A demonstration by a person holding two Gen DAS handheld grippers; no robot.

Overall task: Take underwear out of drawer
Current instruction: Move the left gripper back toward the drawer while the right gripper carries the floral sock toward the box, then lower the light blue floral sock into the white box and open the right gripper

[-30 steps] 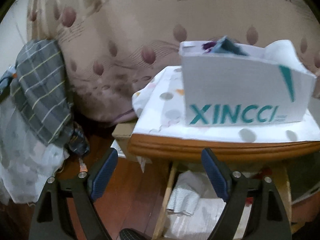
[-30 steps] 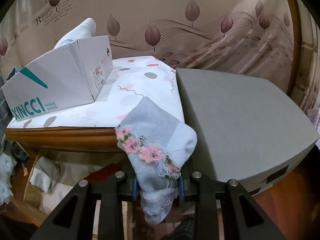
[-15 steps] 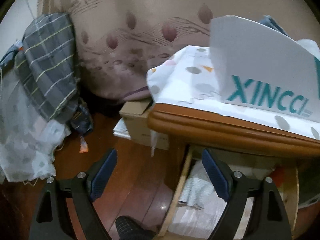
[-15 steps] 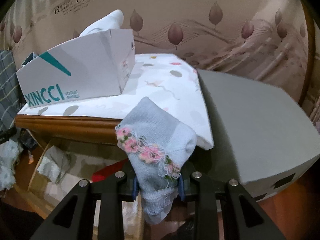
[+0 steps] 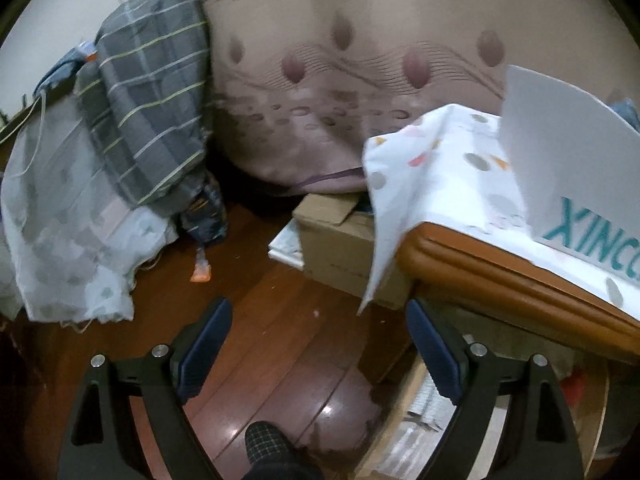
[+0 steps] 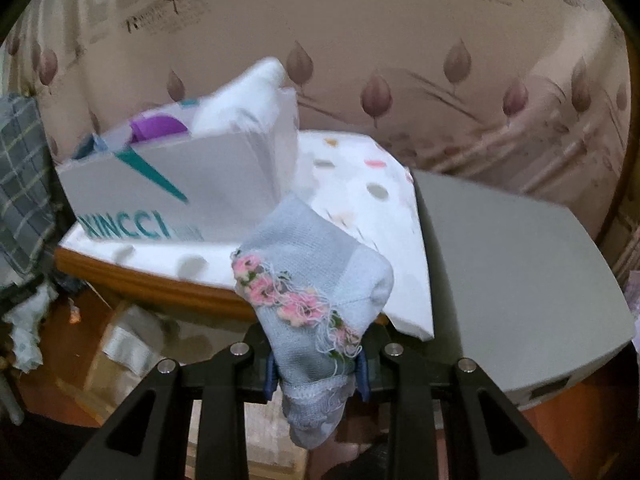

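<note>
A: Nearest me, my right gripper (image 6: 316, 364) is clamped on the grey floral garment (image 6: 310, 280), clear of the box (image 6: 180, 184).

B: And the left?

A: My left gripper (image 5: 316, 356) gapes empty over the floor (image 5: 272, 320). Next, I'd judge, set it on the grey pad (image 6: 516, 272) beyond.

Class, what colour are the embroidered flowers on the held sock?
Pink, on the pale blue-grey sock; right wrist view shows it best.

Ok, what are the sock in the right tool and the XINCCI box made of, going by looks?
The sock looks like soft knitted fabric, light blue-grey: a fine ribbed weave shows, with pink embroidered flowers, loose threads and a lace-like cuff. The right tool pinches it flat. The XINCCI box looks like matte printed cardboard: thin flat walls and teal lettering, though the frame is blurred.
</note>
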